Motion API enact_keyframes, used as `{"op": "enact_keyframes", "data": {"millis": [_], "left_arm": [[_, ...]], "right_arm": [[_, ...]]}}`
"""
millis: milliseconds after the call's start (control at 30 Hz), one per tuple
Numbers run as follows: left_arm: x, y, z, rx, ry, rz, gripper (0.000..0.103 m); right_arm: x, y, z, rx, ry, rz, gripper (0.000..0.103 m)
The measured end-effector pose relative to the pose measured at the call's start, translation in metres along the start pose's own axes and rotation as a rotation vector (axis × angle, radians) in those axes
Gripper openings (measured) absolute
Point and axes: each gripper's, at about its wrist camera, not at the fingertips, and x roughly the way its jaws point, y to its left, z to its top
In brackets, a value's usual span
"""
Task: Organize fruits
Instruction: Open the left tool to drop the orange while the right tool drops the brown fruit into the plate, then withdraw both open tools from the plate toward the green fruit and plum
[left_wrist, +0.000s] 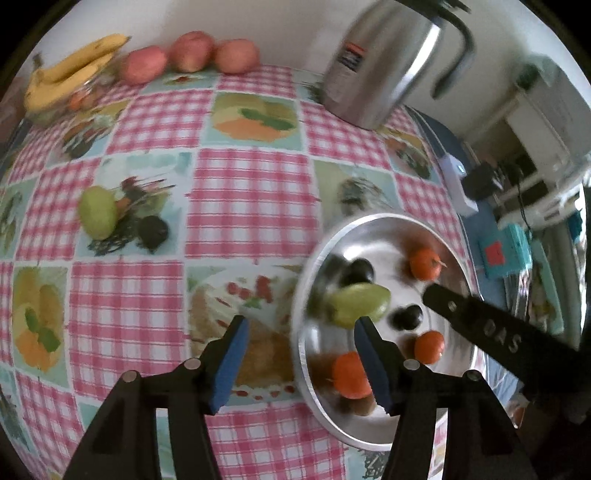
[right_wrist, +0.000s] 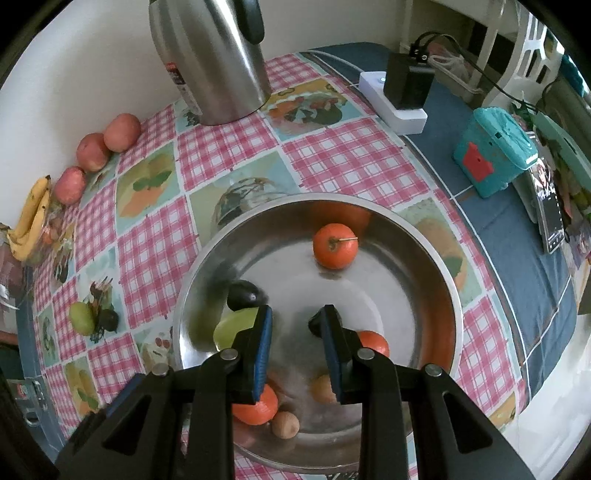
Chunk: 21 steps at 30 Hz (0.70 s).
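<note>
Fingers of the left gripper (left_wrist: 301, 323) stand well apart with nothing between them, one over the checked desk (left_wrist: 251, 192) and the other over the near-left rim of the steel bowl (left_wrist: 373, 218).

Far to the left, a green fruit (left_wrist: 98, 218) and a small dark fruit (left_wrist: 153, 230) lie just beside each other on the desk, not yet sorted. Both are round. A push from one finger before the other makes contact would probably roll either one toward the left edge, and the dark fruit looks small enough to squirt out of a slanted pinch.

In the bowl lie another green fruit (left_wrist: 360, 304), two dark fruits (left_wrist: 360, 269) and three oranges (left_wrist: 424, 263). The green one shows blurred, so it cannot be told whether it has settled. The left gripper's finger over the rim sits close to it, and a careless sideways pull could clip the rim and shift the bowl.

On the right, the right gripper (right_wrist: 296, 312) hangs over the middle of the bowl, its fingers a narrow gap apart and empty. Both tools crowd the same bowl, so a quick move by either risks a knock between them.
</note>
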Motion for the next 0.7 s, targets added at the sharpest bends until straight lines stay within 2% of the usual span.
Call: {"op": "enact_keyframes", "data": {"millis": [133,267,400,567,700], "left_arm": [[-0.008,0.024,0.006,-0.08,-0.027,0.023,0.064],[-0.016,0.048,0.009,-0.136,-0.055,0.061,0.075],[-0.019,0.066,0.012,-0.186,-0.074,0.095,0.08],[-0.022,0.073,0.013,-0.2,-0.082,0.104,0.083],[-0.021,0.072,0.013,-0.192,-0.079,0.107,0.084]], "right_arm": [[0.001,0.004,-0.001,-0.008,-0.001,0.004,0.028],[0.001,0.006,-0.002,-0.012,-0.008,0.009,0.028],[0.0,0.011,-0.002,-0.045,-0.024,0.003,0.028],[0.0,0.014,-0.003,-0.072,-0.031,0.049,0.028],[0.001,0.02,-0.005,-0.115,-0.049,0.014,0.028]]}}
